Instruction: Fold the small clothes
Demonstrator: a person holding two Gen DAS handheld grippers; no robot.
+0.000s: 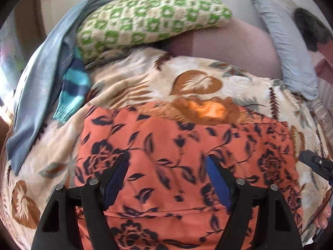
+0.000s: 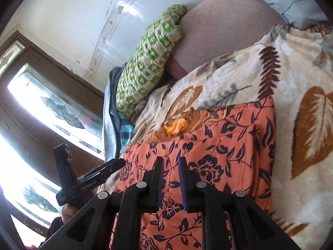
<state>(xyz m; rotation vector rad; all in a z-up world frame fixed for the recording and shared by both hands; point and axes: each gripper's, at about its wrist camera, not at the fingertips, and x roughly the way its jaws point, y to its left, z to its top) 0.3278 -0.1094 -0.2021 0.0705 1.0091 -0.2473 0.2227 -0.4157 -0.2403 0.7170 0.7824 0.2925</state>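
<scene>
orange floral garment (image 1: 166, 145) lies flat mid-blanket (image 1: 208, 79) for folding, left gripper (image 1: 166, 166) wide open, empty above it, right gripper (image 2: 170, 173) nearly closed, seemingly holding nothing

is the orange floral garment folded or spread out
Folded: the orange floral garment lies as a neat rectangle with straight edges and a layered fold line on the leaf-print blanket.

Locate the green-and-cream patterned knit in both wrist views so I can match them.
Left wrist view: the green-and-cream knit lies across the top centre, beyond the leaf-print blanket.
Right wrist view: the same knit runs diagonally left of centre, below the wall.
Shared landmark: the orange floral garment, nearest the camera in both views.
</scene>
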